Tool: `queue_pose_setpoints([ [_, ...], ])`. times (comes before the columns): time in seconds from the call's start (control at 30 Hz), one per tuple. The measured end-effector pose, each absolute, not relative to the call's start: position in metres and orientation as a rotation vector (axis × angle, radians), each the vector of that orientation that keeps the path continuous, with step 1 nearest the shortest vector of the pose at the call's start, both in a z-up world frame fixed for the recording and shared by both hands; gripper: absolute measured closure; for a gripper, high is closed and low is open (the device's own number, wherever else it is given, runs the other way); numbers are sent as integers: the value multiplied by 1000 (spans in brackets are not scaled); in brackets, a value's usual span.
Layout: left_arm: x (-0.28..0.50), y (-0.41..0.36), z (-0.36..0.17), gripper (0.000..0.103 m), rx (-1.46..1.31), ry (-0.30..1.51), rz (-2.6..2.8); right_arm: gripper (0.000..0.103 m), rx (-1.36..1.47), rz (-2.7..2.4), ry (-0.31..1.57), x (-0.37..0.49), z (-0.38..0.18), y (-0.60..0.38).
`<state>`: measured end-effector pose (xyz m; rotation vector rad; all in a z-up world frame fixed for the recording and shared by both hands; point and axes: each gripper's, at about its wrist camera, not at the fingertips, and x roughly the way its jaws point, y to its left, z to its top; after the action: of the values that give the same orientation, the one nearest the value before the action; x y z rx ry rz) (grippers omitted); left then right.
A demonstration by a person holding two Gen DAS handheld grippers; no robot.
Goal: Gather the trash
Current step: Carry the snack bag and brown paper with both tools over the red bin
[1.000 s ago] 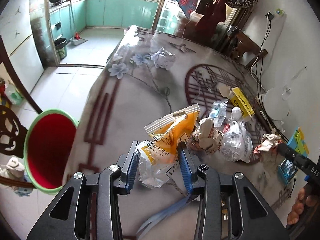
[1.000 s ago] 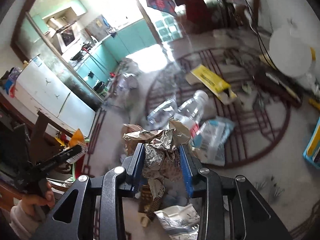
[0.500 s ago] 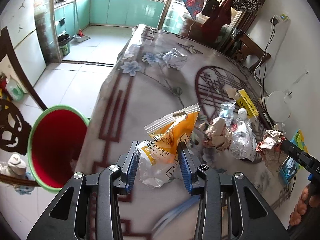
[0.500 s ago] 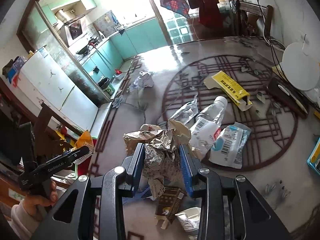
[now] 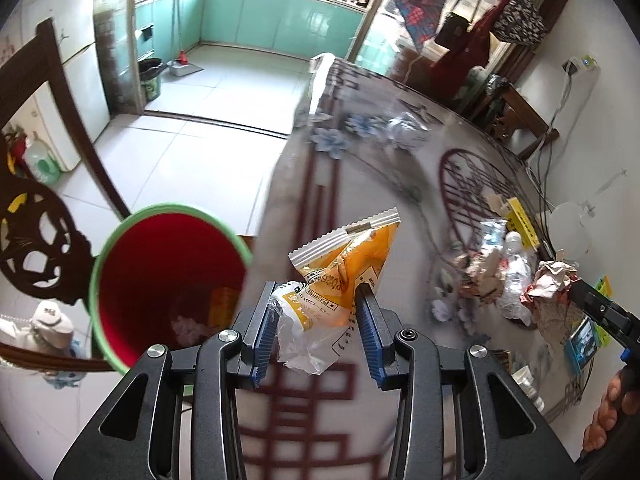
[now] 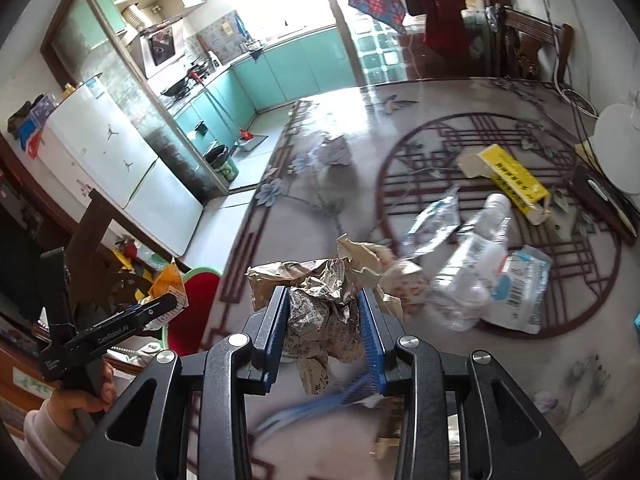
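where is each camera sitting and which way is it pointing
Left wrist: sits behind the left tool, looking along its fingers past the held orange wrapper to the red bin beside the table; the right tool and hand show at right.
Right wrist: sits behind the right tool, which grips crumpled paper, looking across the table toward the kitchen; the left tool and hand show at left.
Shared: bin, yellow box, plastic bottle.
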<state>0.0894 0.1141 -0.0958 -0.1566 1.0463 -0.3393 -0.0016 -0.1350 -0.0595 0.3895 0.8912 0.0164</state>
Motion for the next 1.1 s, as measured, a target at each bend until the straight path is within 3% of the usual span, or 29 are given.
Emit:
queue_pose_setpoints([
  [0.63, 113, 255, -124, 66, -204, 1075, -164, 70, 299, 218, 978, 76, -85, 24],
  [1.1, 120, 285, -136, 66, -210, 1096, -165, 67, 273, 310, 1032, 108, -110, 80],
])
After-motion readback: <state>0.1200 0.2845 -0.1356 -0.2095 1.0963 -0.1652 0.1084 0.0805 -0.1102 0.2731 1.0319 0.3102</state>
